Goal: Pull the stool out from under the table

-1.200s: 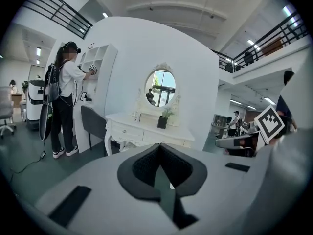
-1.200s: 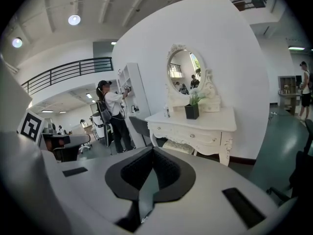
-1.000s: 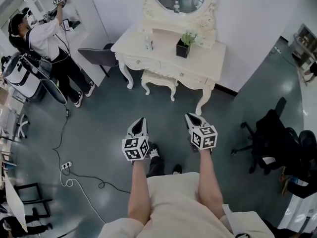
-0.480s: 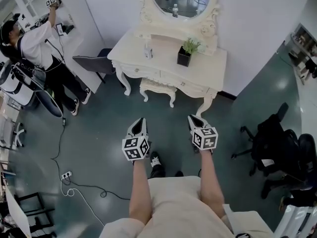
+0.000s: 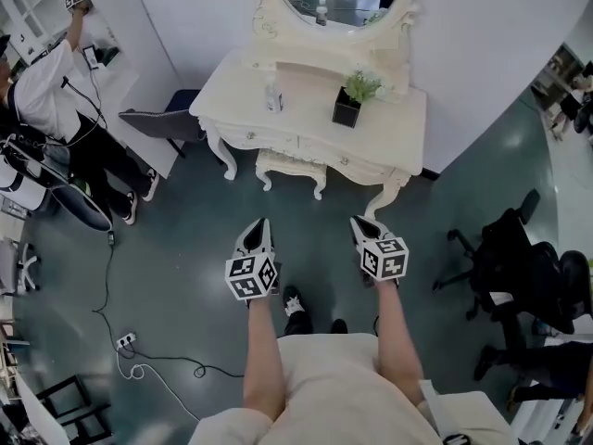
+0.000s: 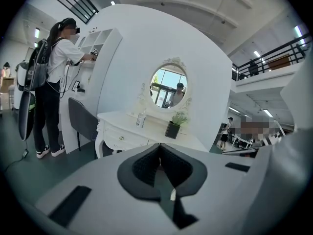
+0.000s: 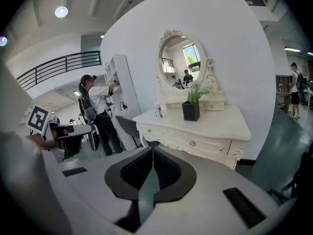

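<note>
Cool, even indoor light filled the room, cast by a round ceiling lamp [image 7: 61, 11] in the right gripper view and strip lights [image 6: 257, 54] in the left. The white dressing table [image 5: 306, 109] shone bright against the dark teal floor [image 5: 185, 248], which carried a soft sheen and faint shadows. Both gripper views bulged fisheye-style inside black corners. The left gripper [image 6: 159, 153] and right gripper [image 7: 152, 153] loomed soft-focused up close.

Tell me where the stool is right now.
In the head view, the stool sits tucked under the front of the white dressing table, left of its middle, between its front legs.
</note>
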Demonstrator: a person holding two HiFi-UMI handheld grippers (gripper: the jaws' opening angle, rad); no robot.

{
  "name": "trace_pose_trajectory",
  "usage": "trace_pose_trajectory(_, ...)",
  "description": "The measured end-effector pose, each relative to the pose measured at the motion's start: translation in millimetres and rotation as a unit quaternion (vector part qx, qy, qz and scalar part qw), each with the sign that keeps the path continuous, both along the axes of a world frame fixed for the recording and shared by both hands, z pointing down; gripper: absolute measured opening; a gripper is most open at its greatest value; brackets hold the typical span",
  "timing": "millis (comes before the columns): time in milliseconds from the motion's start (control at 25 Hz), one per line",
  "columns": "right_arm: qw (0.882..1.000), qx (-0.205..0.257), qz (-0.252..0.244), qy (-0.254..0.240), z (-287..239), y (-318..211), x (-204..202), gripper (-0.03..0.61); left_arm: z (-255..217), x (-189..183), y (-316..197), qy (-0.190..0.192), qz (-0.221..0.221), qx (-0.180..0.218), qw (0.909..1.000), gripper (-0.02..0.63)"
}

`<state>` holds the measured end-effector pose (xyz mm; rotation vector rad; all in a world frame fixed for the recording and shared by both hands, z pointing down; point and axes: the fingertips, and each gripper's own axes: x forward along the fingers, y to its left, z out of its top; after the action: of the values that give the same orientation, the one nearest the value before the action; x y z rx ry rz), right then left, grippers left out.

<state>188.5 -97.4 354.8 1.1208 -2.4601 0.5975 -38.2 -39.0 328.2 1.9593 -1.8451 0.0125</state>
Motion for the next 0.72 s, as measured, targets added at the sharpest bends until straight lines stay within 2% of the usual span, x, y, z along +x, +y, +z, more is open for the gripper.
trace_pose_trajectory(200,0.999,-0.011,0.027,0.030,13,-18,-15,0.045,11,-28,-21,0.003,0.004,-0.007,1.0000,0.015)
trace_pose_trajectory(280,0.999,-0.014,0.033,0.025,17,-25,-22,0.045,18,-37,-29,0.007,0.007,-0.009,0.9999,0.015)
trace_pose_trajectory(560,1.000,-0.013,0.021,0.019,18,-35,-62,0.046,28,-68,-52,0.002,0.031,-0.016,0.9994,0.015)
trace_pose_trajectory(720,1.000,-0.013,0.012,0.021,19,-41,-71,0.045,33,-77,-65,-0.003,0.041,-0.015,0.9990,0.015)
